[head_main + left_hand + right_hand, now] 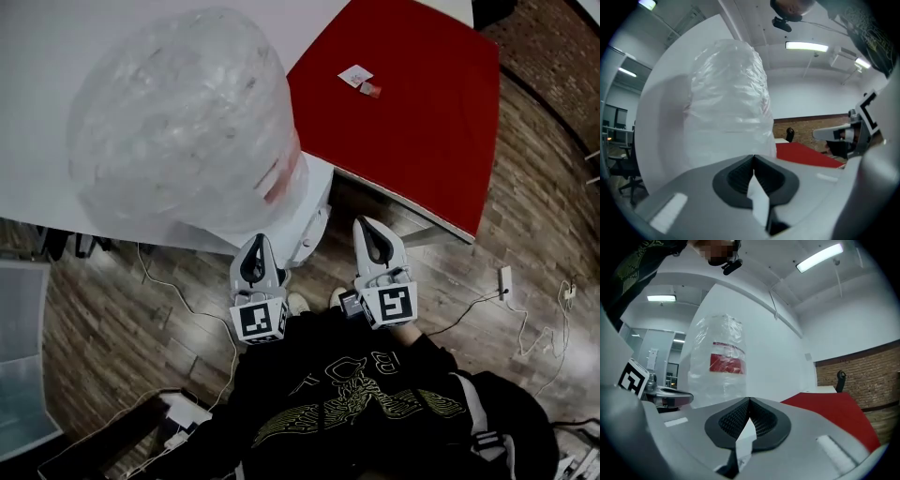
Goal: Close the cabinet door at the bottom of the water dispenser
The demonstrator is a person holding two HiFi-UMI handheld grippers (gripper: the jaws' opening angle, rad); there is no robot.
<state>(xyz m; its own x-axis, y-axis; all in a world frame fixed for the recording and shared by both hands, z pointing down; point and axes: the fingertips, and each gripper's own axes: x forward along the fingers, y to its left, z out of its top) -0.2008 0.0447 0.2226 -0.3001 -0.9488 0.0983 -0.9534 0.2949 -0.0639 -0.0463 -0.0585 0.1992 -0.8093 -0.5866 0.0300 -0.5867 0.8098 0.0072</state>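
Fingers of the grey left gripper (255, 246) and grey right gripper (368, 228), at lower centre, are pressed together and hold nothing. The white water dispenser (314, 202), under a clear plastic-wrapped bottle (183, 122), fills the upper left. Its cabinet door is hidden beneath.

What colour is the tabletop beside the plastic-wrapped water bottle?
Red. The flat red tabletop shows best in the head view.

Black sweatshirt (309, 422) w/ yellowish print (349, 398) — white stripes (483, 439) on rt sleeve (511, 412).
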